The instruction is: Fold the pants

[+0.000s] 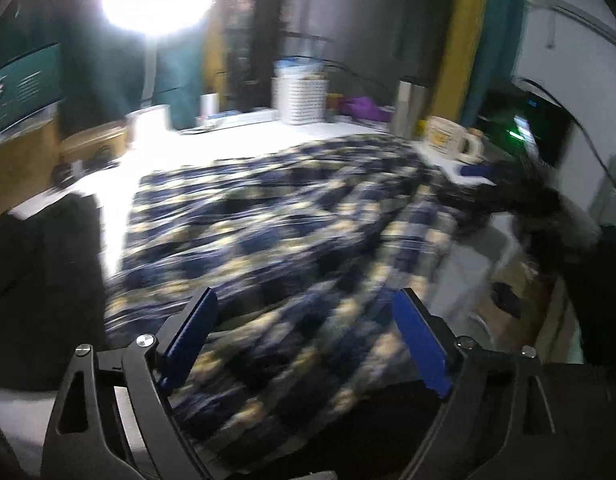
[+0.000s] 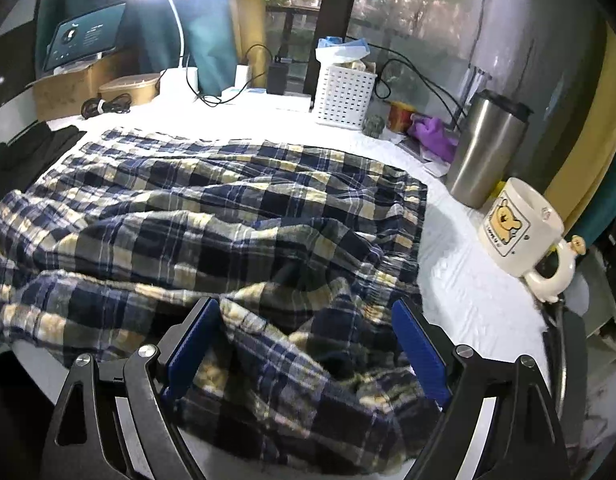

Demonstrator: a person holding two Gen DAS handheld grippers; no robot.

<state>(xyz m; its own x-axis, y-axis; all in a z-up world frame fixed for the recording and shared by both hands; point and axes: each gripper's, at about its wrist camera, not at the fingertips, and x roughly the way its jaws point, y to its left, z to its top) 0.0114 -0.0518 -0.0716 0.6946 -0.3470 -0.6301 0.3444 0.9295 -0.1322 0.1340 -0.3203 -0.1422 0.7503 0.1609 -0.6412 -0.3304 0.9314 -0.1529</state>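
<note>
- The plaid pants [image 2: 211, 216] were spread rumpled across the white worktop [image 2: 460, 280], filling mid-frame.
- Both the left gripper [image 1: 303, 336] and right gripper [image 2: 305, 340] were seen with fingers wide, nothing clamped.

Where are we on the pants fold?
Done: plaid pants are spread on the white table, doubled over but rumpled. In hand: nothing; left tool and right tool both hover open over the near edge. Left: smoothing and the remaining folds.
</note>
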